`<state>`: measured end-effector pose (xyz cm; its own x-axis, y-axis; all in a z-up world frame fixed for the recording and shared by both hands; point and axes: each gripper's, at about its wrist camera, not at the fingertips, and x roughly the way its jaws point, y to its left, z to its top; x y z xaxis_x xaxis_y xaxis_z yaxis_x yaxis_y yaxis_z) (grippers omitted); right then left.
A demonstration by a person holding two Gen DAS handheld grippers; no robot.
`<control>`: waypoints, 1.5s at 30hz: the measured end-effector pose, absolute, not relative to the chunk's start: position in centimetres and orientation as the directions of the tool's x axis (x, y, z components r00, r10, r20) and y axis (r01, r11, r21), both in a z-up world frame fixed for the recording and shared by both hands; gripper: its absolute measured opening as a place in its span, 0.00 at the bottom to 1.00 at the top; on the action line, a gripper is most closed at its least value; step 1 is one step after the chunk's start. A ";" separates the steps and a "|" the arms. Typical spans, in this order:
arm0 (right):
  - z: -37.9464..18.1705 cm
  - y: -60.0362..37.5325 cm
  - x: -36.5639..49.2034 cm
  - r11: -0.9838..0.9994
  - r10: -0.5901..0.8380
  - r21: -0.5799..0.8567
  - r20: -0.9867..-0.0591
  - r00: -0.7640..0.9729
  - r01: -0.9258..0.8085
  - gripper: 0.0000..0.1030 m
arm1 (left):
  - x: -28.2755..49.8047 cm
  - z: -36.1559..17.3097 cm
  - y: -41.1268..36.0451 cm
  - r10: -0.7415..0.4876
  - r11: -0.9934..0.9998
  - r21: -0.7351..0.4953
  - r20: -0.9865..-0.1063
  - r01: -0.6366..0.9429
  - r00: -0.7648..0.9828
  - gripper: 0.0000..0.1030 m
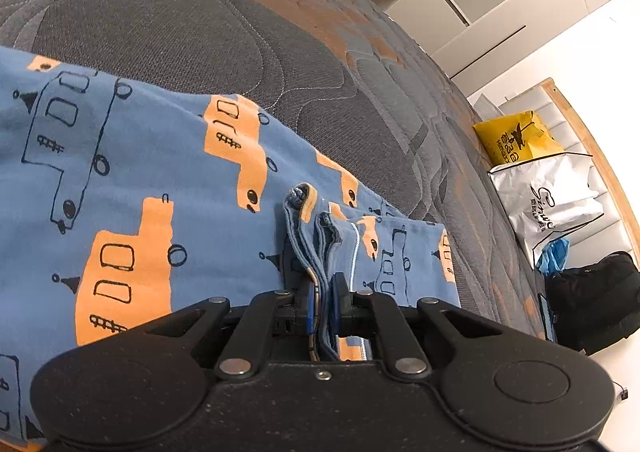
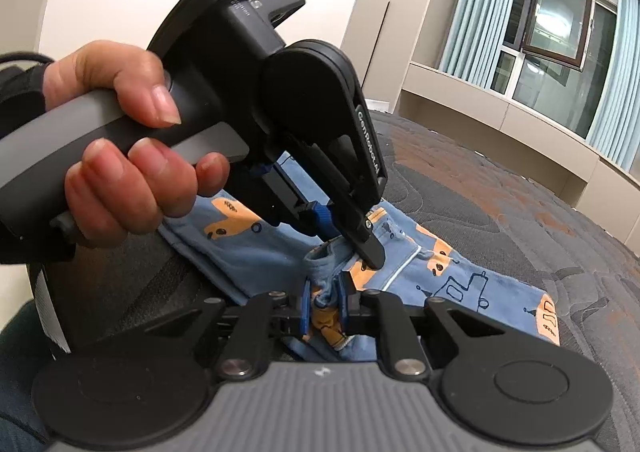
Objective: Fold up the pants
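In the left wrist view the left gripper point(image 1: 324, 292) sits at six o'clock, its jaws narrow and clamped on a bunched edge of the pants point(image 1: 132, 180), blue with orange truck prints. The pants spread from nine o'clock across to the centre over a grey and orange quilted mattress point(image 1: 208, 24). At three o'clock a yellow bag point(image 1: 514, 136), a white bag point(image 1: 548, 204) and a black bag point(image 1: 596, 300) stand beside the mattress. In the right wrist view the right gripper point(image 2: 325, 302) at six o'clock pinches a gathered fold of the pants point(image 2: 460, 280), jaws nearly together. Just above it, towards eleven o'clock, a hand point(image 2: 120, 144) grips the left gripper's handle, its fingers point(image 2: 370, 252) closed on the same cloth. Curtains point(image 2: 480, 0) hang by a window point(image 2: 556, 16) at one o'clock.
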<state>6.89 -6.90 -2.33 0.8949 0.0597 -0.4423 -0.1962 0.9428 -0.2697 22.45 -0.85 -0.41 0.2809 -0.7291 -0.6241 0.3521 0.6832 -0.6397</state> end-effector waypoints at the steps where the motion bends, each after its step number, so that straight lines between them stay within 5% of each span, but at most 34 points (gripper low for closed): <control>1: -2.3 -6.9 7.0 0.946 0.062 -0.259 -0.440 0.896 -0.193 0.15 | 22.4 -0.2 -0.9 -0.726 0.686 -0.633 -0.626 0.359 0.283 0.08; 14: -0.6 -2.7 9.7 0.942 0.203 -0.151 -0.456 0.867 -0.300 0.16 | 23.7 1.2 6.4 -0.687 0.726 -0.596 -0.639 0.342 0.345 0.09; 17: -1.3 -2.0 10.2 0.933 0.214 -0.153 -0.492 0.844 -0.326 0.32 | 24.0 0.1 7.7 -0.708 0.706 -0.634 -0.620 0.317 0.338 0.22; 19: -1.3 -2.4 9.9 0.929 0.227 -0.148 -0.497 0.838 -0.339 0.42 | 24.1 -0.1 9.1 -0.733 0.676 -0.675 -0.579 0.294 0.357 0.46; 24: 0.8 -6.8 7.5 0.945 0.184 -0.165 -0.444 0.877 -0.282 0.78 | 22.8 1.1 12.7 -0.719 0.677 -0.674 -0.517 0.297 0.464 0.57; 31: 3.6 -11.9 12.8 0.913 0.170 -0.259 -0.459 0.872 -0.315 0.78 | 17.6 2.7 13.0 -0.693 0.709 -0.586 -0.476 0.392 0.541 0.75; 37: 4.5 -13.4 18.8 0.811 0.448 -0.073 -0.560 0.697 -0.580 0.72 | 13.9 3.3 10.6 -0.677 0.735 -0.479 -0.482 0.480 0.556 0.75; 39: 4.3 -12.4 20.0 0.774 0.503 -0.036 -0.572 0.648 -0.632 0.60 | 13.3 3.3 9.5 -0.673 0.740 -0.450 -0.494 0.500 0.551 0.75; 45: 3.2 -11.1 21.9 0.727 0.525 -0.025 -0.624 0.579 -0.686 0.44 | 13.0 2.7 7.8 -0.668 0.743 -0.434 -0.523 0.509 0.529 0.64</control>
<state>21.94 -11.13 3.22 0.5791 0.5249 -0.6238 -0.6862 0.7269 -0.0253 13.02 7.80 2.68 0.5292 -0.6679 -0.5234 0.5091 0.7434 -0.4339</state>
